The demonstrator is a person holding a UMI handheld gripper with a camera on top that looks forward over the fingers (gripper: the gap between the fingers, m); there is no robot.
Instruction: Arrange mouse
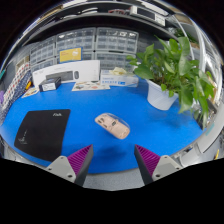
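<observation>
A beige and white mouse (112, 125) lies on the blue table cover (150, 125), beyond my fingers and a little right of a black mouse mat (45, 132). My gripper (113, 158) is open and empty, held back near the table's front edge. Its purple pads (80, 160) stand wide apart with only the blue cover and grey edge between them. The mouse is apart from the mat and angled across the table.
A potted green plant (172, 68) in a white pot stands at the back right. A white box (66, 74) and some flat items (90, 86) sit along the back. Shelves with bins (95, 42) line the wall behind.
</observation>
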